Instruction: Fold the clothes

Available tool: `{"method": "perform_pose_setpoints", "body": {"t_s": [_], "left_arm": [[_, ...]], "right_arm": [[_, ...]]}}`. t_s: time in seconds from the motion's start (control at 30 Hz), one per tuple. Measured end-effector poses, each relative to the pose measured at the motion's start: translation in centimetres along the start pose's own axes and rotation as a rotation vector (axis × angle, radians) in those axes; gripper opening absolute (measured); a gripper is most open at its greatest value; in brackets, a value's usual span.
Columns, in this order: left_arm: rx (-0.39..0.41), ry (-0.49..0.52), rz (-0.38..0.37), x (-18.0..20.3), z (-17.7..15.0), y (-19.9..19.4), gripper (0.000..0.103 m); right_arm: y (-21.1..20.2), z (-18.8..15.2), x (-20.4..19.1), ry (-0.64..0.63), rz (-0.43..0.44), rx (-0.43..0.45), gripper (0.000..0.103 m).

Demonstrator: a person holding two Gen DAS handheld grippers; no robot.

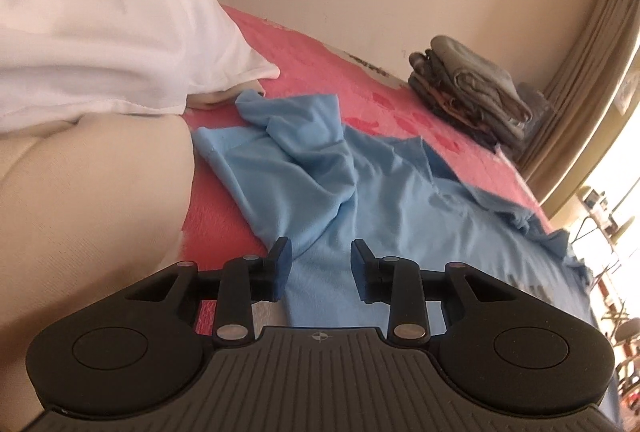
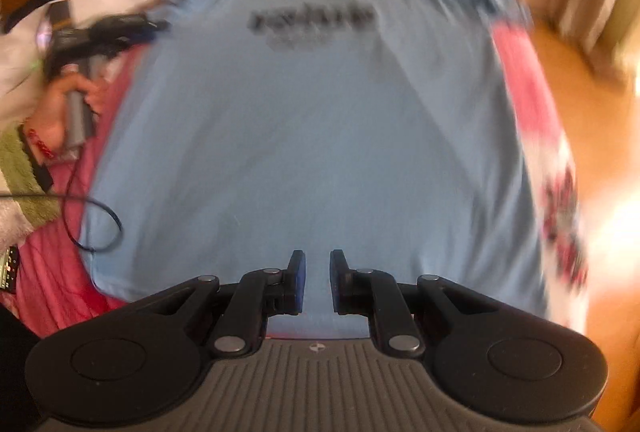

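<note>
Flat on pink bedspread (image 2: 60, 284), blue T-shirt (image 2: 312, 152), collar end away from right hand-held gripper (image 2: 317, 280)

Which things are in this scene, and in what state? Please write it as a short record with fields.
surface: bed with pink cover
garment: light blue T-shirt, spread on the cover, dark print near its far end, sleeve part bunched and wrinkled
left gripper: open, holds nothing, low over the shirt's edge
right gripper: open with a narrow gap, holds nothing, above the shirt
folded pile: grey and dark clothes, stacked near the wall
beside the shirt: white pillow
image quality: right wrist view blurred
</note>
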State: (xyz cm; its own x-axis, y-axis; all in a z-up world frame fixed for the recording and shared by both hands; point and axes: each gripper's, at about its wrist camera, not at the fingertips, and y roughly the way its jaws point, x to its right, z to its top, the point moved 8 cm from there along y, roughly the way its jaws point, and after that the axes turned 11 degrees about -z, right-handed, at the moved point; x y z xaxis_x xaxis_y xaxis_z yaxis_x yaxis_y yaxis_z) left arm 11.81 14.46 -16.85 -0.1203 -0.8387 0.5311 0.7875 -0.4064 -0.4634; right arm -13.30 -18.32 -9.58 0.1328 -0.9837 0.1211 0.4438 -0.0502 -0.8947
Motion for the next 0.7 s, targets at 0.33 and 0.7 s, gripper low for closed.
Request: {"method": "perform_pose_setpoints", "body": {"t_s": [0.33,0.7], "left_arm": [[0.025,0.035,-0.026,2.8,1.6,-0.3,0.034],[-0.067,0.111,0.060,3.7,-0.5,2.2,0.035]], "right_arm": [[0.0,6.1,-6.8,-0.249,0.100,0.114,0.013],[6.7,11.8,1.6,0.193,0.085,0.088,0.013]]}}
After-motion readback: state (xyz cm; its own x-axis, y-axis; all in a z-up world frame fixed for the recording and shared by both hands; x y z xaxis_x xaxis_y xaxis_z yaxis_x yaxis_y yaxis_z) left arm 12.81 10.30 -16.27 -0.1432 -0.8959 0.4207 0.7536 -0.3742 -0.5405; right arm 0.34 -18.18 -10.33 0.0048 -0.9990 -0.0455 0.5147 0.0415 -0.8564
